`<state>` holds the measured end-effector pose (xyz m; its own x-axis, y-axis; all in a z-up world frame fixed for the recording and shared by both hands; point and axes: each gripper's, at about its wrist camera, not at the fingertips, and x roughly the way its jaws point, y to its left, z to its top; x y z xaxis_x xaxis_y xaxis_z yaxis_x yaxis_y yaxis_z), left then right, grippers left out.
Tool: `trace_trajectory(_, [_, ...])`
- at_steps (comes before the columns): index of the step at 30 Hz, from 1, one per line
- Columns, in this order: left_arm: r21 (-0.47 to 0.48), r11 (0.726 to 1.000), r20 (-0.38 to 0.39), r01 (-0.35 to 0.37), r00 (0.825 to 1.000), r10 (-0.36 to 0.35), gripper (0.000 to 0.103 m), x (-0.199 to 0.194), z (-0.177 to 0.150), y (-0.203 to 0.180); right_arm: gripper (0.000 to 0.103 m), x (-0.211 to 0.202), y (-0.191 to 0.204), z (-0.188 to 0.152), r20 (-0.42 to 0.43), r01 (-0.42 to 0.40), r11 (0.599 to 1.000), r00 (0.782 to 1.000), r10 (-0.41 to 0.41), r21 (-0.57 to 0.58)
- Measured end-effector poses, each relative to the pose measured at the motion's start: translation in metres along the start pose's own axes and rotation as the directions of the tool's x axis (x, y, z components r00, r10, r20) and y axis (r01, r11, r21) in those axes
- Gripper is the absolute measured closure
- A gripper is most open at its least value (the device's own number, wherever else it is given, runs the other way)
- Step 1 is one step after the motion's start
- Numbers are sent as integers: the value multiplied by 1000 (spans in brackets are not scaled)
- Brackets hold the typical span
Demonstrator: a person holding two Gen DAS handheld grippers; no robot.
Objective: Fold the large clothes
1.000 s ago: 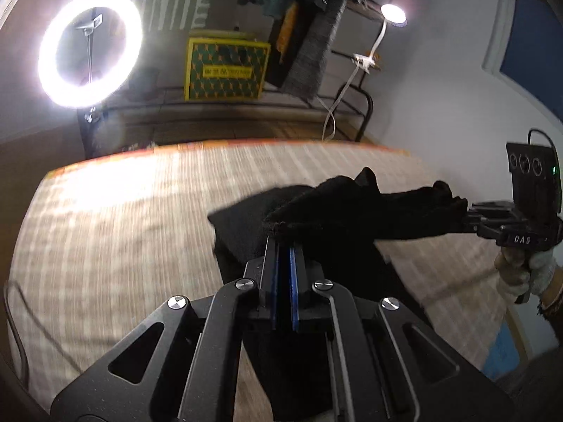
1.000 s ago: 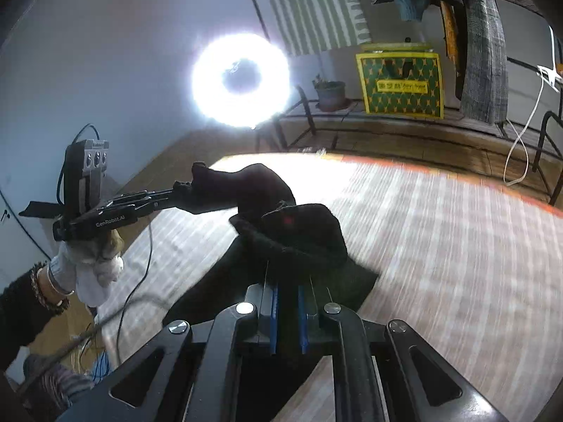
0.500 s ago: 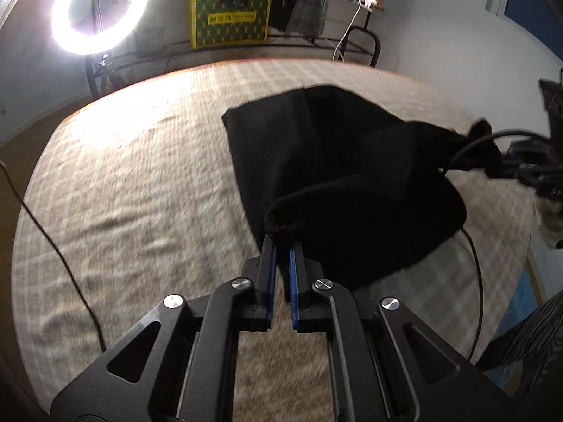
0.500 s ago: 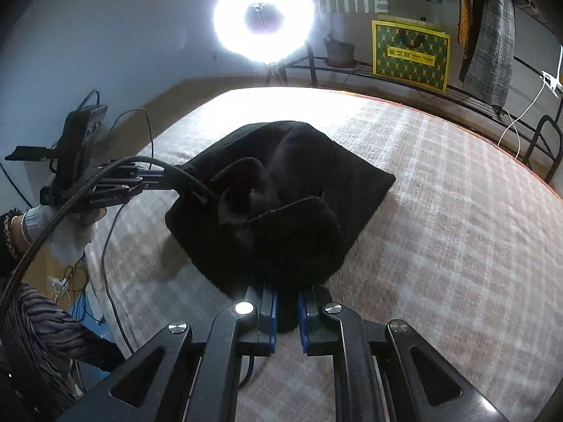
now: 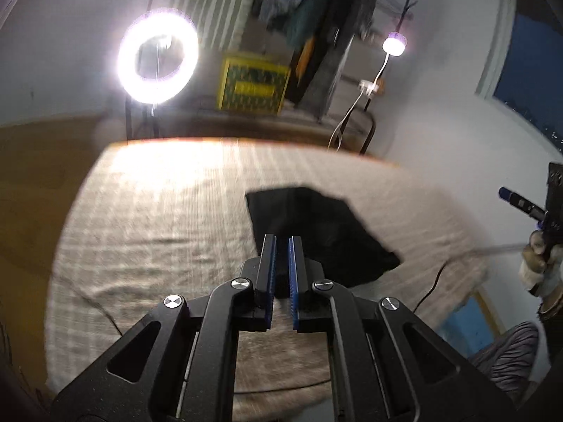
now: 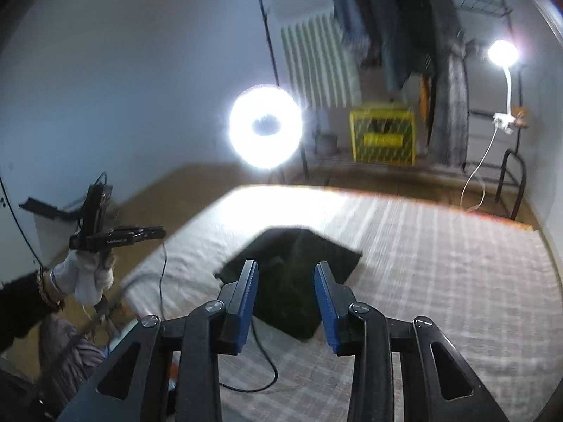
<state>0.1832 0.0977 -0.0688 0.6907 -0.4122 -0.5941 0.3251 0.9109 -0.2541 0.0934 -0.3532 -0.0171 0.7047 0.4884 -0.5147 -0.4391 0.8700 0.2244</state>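
Garment [image 5: 318, 232]: black, folded into a flat, roughly rectangular bundle, lying on the bed [image 5: 158, 218] toward its near right part. No gripper touches it.

Left gripper [image 5: 281, 242]: raised above the bed, blue-padded fingers a narrow slit apart with nothing between them. In its own view the garment lies ahead of and below the fingertips, spreading to their right. In the right wrist view the gripper appears at far left [image 6: 155, 232], held in a white-gloved hand [image 6: 86, 274], well clear of the garment; a white label runs along its side, too blurred to read.

Right gripper [image 6: 285, 269]: fingers spread wide, empty. The garment [image 6: 292, 274] shows through the gap between them, lower down on the bed. In the left wrist view only part of it shows at the right edge [image 5: 506, 195], gloved hand [image 5: 540, 263] beneath.

Bed: covered in a pale checked sheet; a dark cable [image 6: 260, 362] trails over its near edge.

Background: ring light [image 5: 157, 55] on a stand; small lamp [image 5: 394, 43]; hanging clothes [image 5: 316, 17]; yellow box [image 5: 251, 84] with a green pattern and a yellow band of print, illegible through motion blur.
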Motion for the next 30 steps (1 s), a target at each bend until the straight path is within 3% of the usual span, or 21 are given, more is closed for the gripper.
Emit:
trace_trajectory(2, [7,1000,54,0,999,0,100,-39,12,-12,54,-30,7,10,57,4,1000,998,-4,-3])
trace_trajectory(6, [-16,1000,125,27,992,-25,87,-96,37,-26,50,-75,21,24,132,10,1000,991,-8,-15])
trace_trajectory(9, [-5,999,170,41,985,-40,85,-136,48,-44,45,-101,28,31,169,16,1000,985,-13,-15])
trace_trajectory(11, [2,999,185,52,981,-51,83,-156,53,-54,42,-116,31,33,189,20,1000,982,-18,-7])
trace_trajectory(13, [0,999,196,54,979,-53,71,-171,57,-60,35,-126,30,35,209,27,1000,978,-28,8])
trace_trajectory(17, [16,999,212,32,977,-35,68,-194,68,-70,31,-136,21,41,238,12,998,971,-25,58])
trace_trajectory(18, [15,1000,217,28,976,-31,58,-195,69,-71,26,-137,19,43,240,15,998,970,-30,63])
trace_trajectory(19, [1,999,215,35,976,-34,45,-194,68,-69,16,-135,19,45,240,32,998,970,-46,63])
trace_trajectory(21, [-38,997,207,65,977,-56,41,-185,62,-61,0,-130,18,44,246,45,997,967,-59,64])
trace_trajectory(25, [-150,984,149,98,986,-76,41,-130,42,-37,0,-96,6,32,218,45,989,973,-75,137])
trace_trajectory(30, [-311,941,32,132,991,-128,41,-28,5,-4,0,-34,-7,4,119,82,967,986,-114,241])
